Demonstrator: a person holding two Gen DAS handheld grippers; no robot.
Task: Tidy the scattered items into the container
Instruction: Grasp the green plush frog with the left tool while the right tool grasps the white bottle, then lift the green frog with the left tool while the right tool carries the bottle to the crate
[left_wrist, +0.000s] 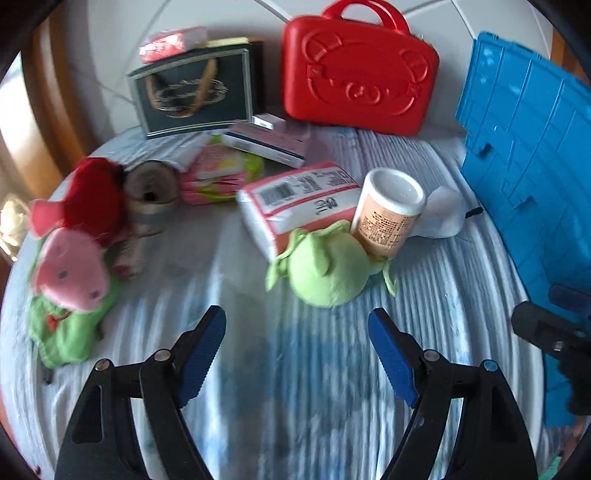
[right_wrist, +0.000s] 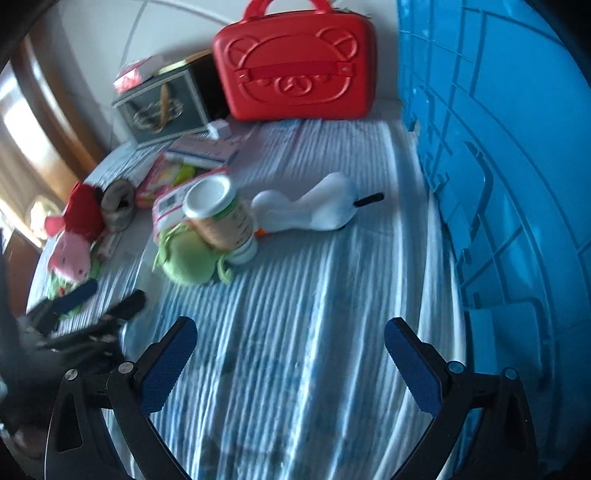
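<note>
At the far left of the striped blue-and-white cloth (left_wrist: 303, 369) lies a pink pig plush (left_wrist: 72, 273) in green clothes, with a red plush (left_wrist: 94, 195) just behind it and a small grey cup-like thing (left_wrist: 151, 192) beside that. Further back stands a dark gift bag (left_wrist: 194, 92); pink and green packets (left_wrist: 218, 173) and a flat box (left_wrist: 267, 142) lie in front of it. In the middle, a pink-and-white tissue pack (left_wrist: 299, 199) touches a green plush (left_wrist: 327, 271), on which a white-capped bottle (left_wrist: 388, 214) leans. A white goose plush (right_wrist: 306, 208) lies just right of the bottle. A red bear-face case (left_wrist: 356, 74) stands at the back. The blue crate (left_wrist: 532, 177), the container, rises along the right edge. The left tongs (left_wrist: 297, 328) and right tongs (right_wrist: 290, 338) hover over bare cloth, both spread wide and empty.
</note>
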